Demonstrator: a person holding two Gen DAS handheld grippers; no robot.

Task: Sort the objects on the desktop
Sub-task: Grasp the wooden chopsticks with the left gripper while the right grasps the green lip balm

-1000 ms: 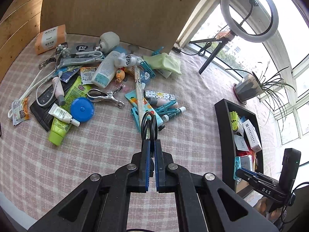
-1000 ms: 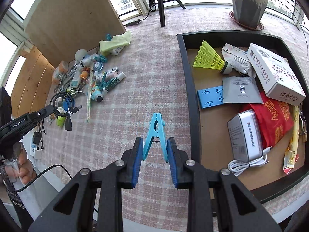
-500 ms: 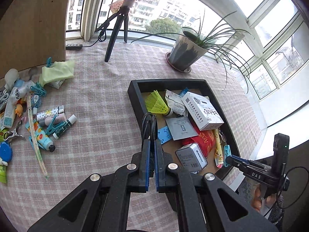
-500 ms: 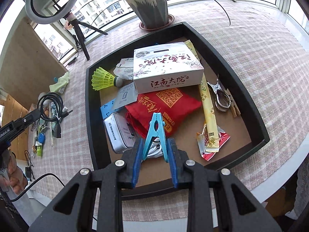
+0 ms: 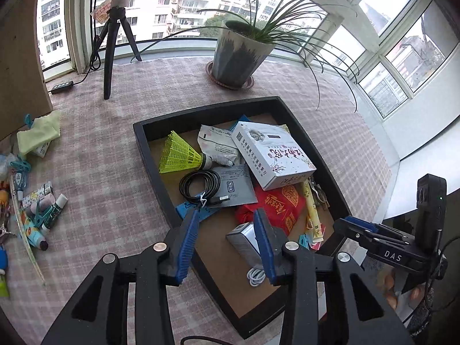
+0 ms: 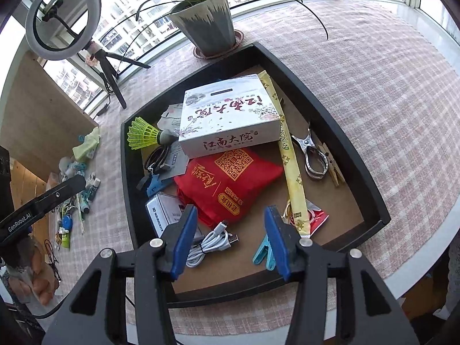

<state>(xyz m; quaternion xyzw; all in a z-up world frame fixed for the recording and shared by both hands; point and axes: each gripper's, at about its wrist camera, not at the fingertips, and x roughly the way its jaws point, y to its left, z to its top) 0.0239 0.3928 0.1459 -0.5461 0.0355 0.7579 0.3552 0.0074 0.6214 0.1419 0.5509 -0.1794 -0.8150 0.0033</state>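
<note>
1. Left tool (image 5: 227,215) – jaws opening, nothing between the pads; it hangs over the near-left part of the black tray (image 5: 143,155).
2. Coiled black cable (image 5: 199,184) lies in the tray just beyond the left tool's tips, on a grey packet (image 5: 238,187) & beside the yellow shuttlecock (image 5: 178,155).
3. Right tool (image 6: 231,230) – jaws opening too, empty; the blue clothespin (image 6: 263,253) lies on the tray floor just by its right finger, partly hidden by it.
4. White USB cable (image 6: 210,244) sits bundled near the right tool's left finger, next to a silver tin (image 6: 161,212).
5. Tray is crowded: white printed box (image 6: 230,115) leans over a red bag (image 6: 227,178); a long yellow sleeve (image 6: 290,161) runs along its right side w/ a metal clip (image 6: 310,155) & wooden peg (image 6: 333,166) beyond.
6. On the checked tabletop (image 5: 100,172) left of the tray – a loose pile of tubes, clips & a green cloth (image 5: 37,135), well apart from the tray.
7. Behind the tray: potted plant (image 5: 244,51) & ring-light tripod (image 5: 112,40) by the window.
</note>
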